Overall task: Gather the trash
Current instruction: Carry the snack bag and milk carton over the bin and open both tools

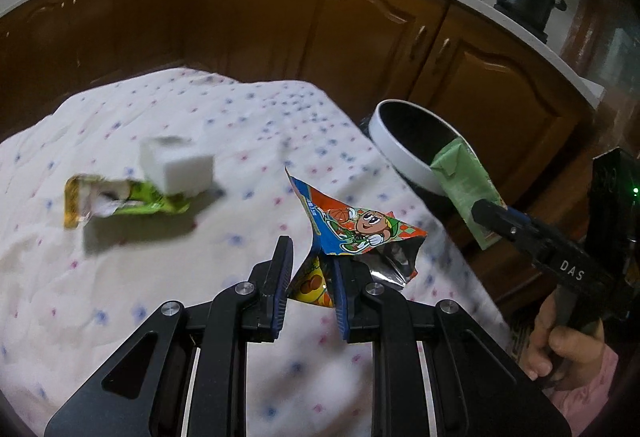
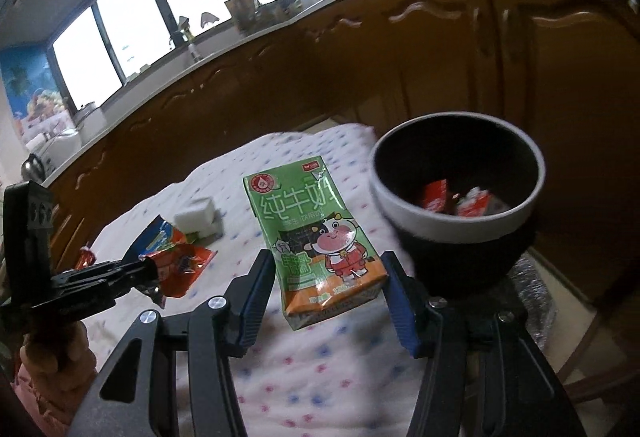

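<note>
The bin point(image 2: 456, 197) is seen at right of the right wrist view, beside the cloth-covered surface point(image 1: 200, 125). The milk carton point(image 2: 320, 237), judged light and crushable, is clamped across its lower sides by the right gripper point(image 2: 326, 269). The snack wrapper point(image 1: 352, 233), thin and slippery, is pinched at its lower corner between the left gripper point(image 1: 310, 277) jaws.

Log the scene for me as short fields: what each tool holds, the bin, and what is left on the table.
left tool: shut on snack wrapper
right tool: milk carton between its fingers, held above the table
bin: open, white rim, red packets already inside
left on tablecloth: green wrapper, white block on it
</note>
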### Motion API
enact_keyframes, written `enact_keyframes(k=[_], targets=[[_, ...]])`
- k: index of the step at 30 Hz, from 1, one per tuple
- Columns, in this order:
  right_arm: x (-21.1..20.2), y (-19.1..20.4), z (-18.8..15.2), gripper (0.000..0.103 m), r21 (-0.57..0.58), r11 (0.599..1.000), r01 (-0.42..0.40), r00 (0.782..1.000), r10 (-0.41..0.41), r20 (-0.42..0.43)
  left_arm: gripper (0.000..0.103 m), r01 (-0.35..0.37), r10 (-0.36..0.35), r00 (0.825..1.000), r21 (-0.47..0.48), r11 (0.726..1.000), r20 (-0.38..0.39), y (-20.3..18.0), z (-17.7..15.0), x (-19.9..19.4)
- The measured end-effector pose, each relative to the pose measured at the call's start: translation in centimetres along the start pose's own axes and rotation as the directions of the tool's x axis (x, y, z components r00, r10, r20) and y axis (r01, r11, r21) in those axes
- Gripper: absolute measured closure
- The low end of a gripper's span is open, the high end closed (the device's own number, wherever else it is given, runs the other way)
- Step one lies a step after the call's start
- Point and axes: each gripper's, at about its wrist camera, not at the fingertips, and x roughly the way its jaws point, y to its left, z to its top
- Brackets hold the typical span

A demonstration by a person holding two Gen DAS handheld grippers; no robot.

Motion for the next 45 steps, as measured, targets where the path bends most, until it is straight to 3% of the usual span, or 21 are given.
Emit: enact_keyframes(k=[17, 45], targets=[[-0.3, -5.3, 2.8, 0.049, 0.063, 0.993, 0.1, 0.994, -0.103, 0.045, 0.085, 0.038, -0.039, 0.999, 0.093, 0.995, 0.009, -4.7, 4.9, 3.0], [1.2, -11.2, 7.1, 0.049, 0.084, 0.974, 0.212, 0.975, -0.217, 0.044, 0.085, 0.005, -0.004, 1.0, 0.223, 0.975, -0.007, -12.6, 11.9, 11.5]])
